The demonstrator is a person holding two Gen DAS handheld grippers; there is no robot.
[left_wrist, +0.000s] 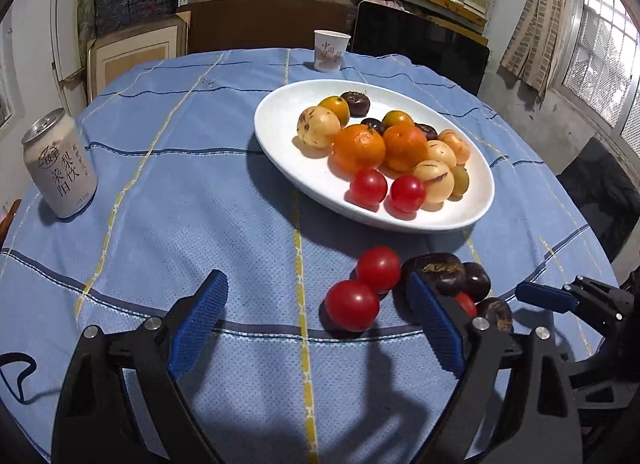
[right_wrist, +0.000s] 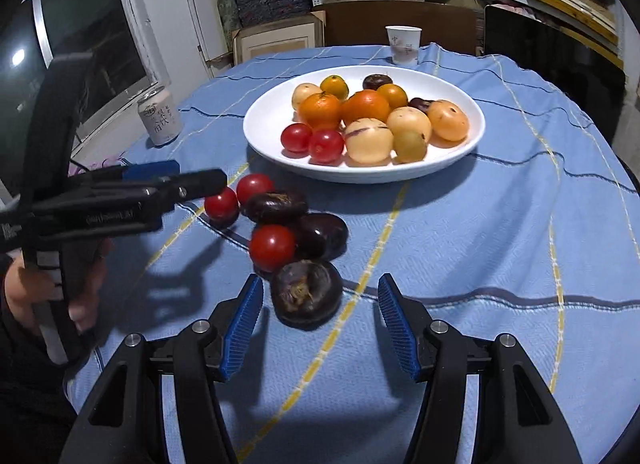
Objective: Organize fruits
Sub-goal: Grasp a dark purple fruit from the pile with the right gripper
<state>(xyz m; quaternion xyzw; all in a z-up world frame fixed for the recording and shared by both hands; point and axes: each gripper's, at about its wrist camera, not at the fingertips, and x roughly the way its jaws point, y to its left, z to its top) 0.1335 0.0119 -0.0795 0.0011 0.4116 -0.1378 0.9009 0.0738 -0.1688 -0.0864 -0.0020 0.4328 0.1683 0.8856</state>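
A white plate [left_wrist: 280, 111] [right_wrist: 264, 119] holds oranges, pale yellow fruits, two cherry tomatoes and dark fruits. Loose on the blue cloth in front of it lie red tomatoes [left_wrist: 352, 304] [right_wrist: 273, 246] and dark purple fruits [left_wrist: 440, 272] [right_wrist: 306, 294]. My left gripper [left_wrist: 316, 304] is open wide; the nearest tomato lies between its fingers, close to the right one, with no pad pressing on it. My right gripper [right_wrist: 320, 316] is open, and the nearest dark fruit sits just ahead of its left fingertip, untouched. Each gripper shows at the edge of the other's view.
A white drink can [left_wrist: 60, 163] [right_wrist: 160, 115] stands at the table's left side. A paper cup [left_wrist: 331, 49] [right_wrist: 403, 43] stands behind the plate near the far edge. A person's hand [right_wrist: 24, 292] grips the left tool. Shelves and a dark screen lie beyond.
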